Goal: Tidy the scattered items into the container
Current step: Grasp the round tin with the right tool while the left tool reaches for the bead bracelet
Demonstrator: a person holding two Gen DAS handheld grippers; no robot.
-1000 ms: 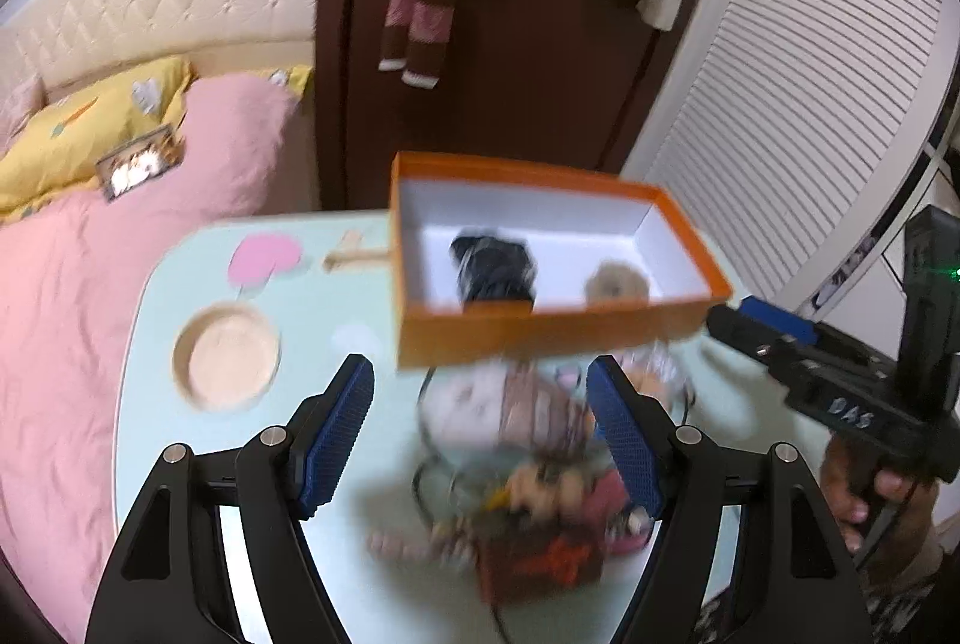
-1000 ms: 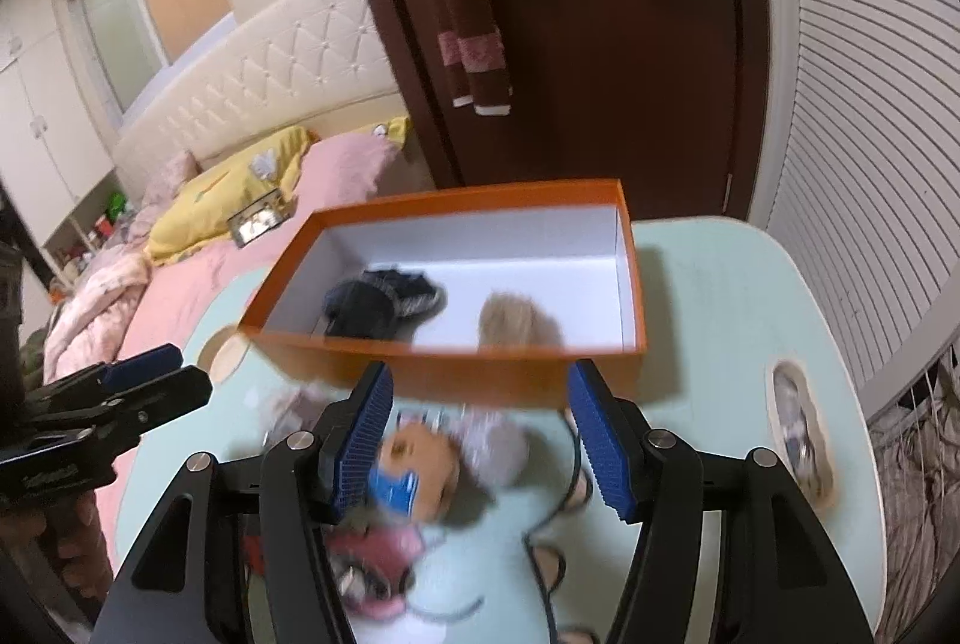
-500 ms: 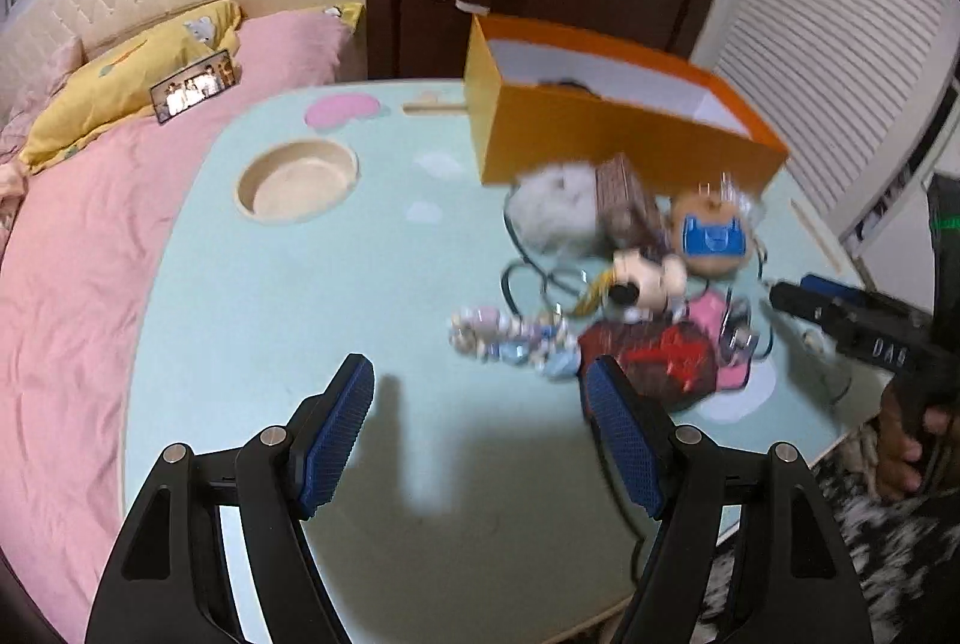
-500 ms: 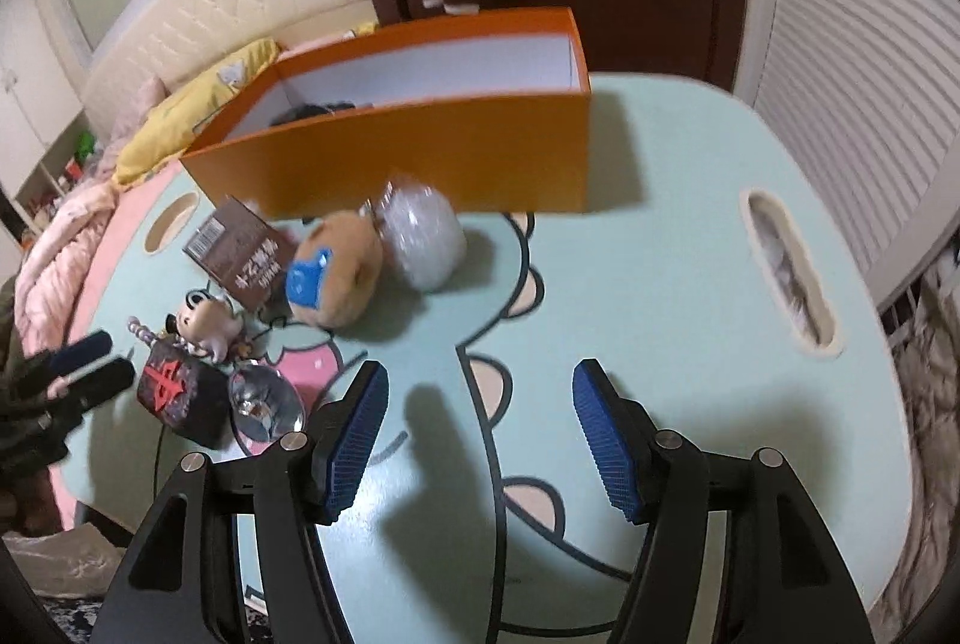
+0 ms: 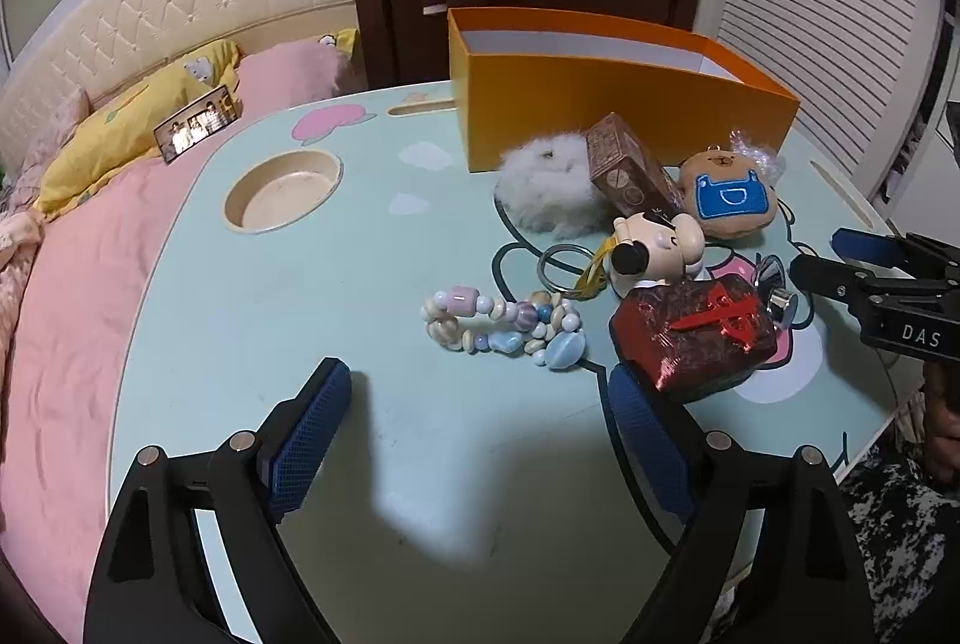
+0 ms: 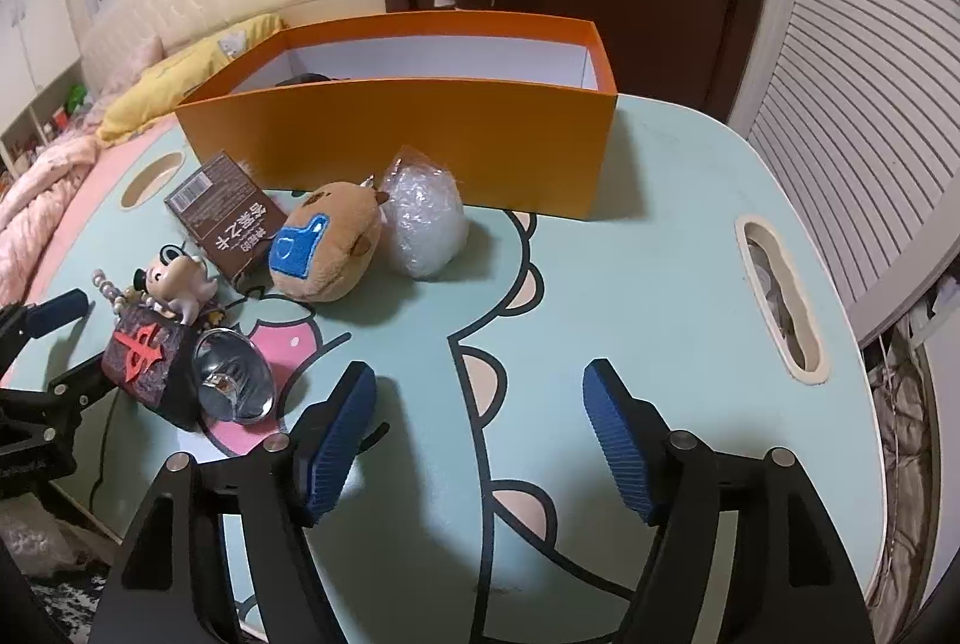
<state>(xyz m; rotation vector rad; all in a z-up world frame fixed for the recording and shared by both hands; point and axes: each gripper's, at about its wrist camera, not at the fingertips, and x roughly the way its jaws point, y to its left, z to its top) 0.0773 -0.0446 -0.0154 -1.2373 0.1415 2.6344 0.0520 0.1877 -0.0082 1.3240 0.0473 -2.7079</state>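
Observation:
An orange box (image 5: pixel 600 98) (image 6: pixel 420 128) stands at the table's far side, with a dark item just showing inside it. In front of it lie a white fluffy ball (image 5: pixel 546 188), a brown carton (image 5: pixel 630 170) (image 6: pixel 225 215), a brown plush with a blue patch (image 5: pixel 729 197) (image 6: pixel 327 248), a bubble-wrapped ball (image 6: pixel 423 218), a figurine keychain (image 5: pixel 657 245), a bead bracelet (image 5: pixel 504 323), a red foil box (image 5: pixel 696 335) (image 6: pixel 147 359) and a silver reflector (image 6: pixel 234 383). My left gripper (image 5: pixel 480 386) hovers just short of the bracelet. My right gripper (image 6: pixel 480 380) hangs over bare table. Both jaws are opening with nothing between them.
The pale green table (image 6: pixel 630 236) has a round cup recess (image 5: pixel 282 188) and a handle slot (image 6: pixel 780 296). A pink bed with a photo frame (image 5: pixel 198 122) lies to the left. A dark door and white shutters stand behind.
Both grippers have sunk from above the box down toward the table, so the box now shows side-on. Both pairs of fingers stand wider apart.

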